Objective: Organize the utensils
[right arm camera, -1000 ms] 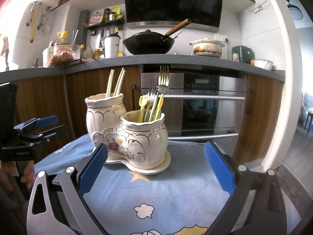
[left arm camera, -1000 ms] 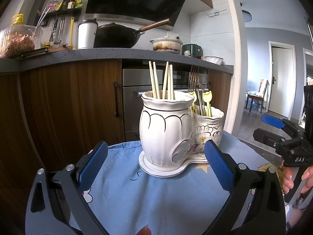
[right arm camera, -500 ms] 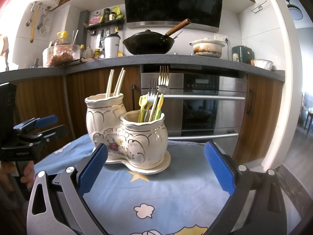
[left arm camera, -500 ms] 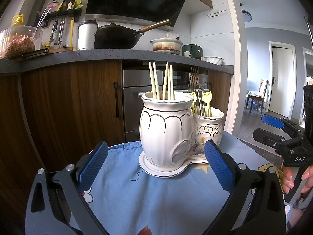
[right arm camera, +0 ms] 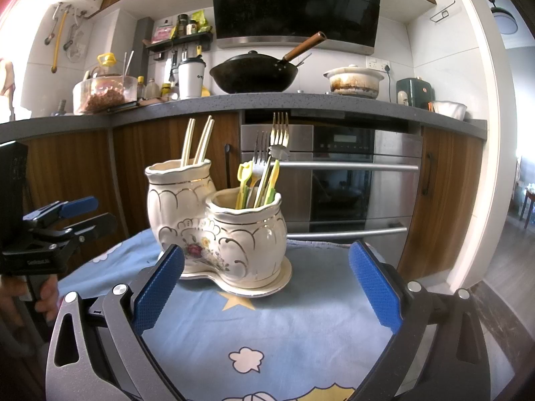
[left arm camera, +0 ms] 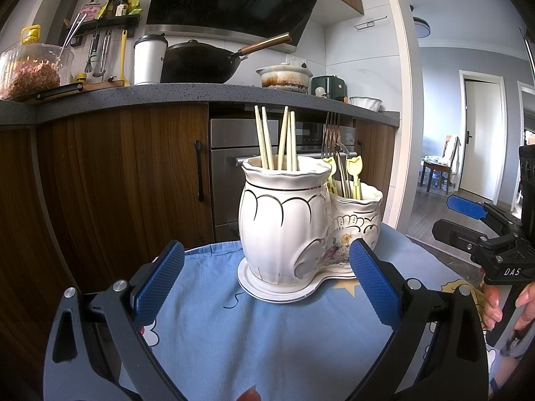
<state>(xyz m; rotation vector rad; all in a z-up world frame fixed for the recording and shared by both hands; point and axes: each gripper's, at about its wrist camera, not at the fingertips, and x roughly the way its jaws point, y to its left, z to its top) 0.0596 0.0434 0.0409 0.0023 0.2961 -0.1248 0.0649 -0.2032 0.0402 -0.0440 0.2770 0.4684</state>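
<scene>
both my claws, left gripper and right gripper, hang spread wide and empty. the white gold-trimmed ceramic double utensil holder sits on the blue cartoon tablecloth; bump it reaching in and it'll probably tip.

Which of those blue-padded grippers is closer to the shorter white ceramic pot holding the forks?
Right, as far as I can judge. The right gripper faces the shorter pot directly; the left gripper faces the taller chopstick pot, with the shorter one behind.

Open blue cloth at 6 o'clock of the ceramic holder, bare for passage. Chopsticks and forks sticking up at 12 o'clock, blocking entry from overhead. Cabinet fronts close behind, well apart from both wide-spread grippers.
</scene>
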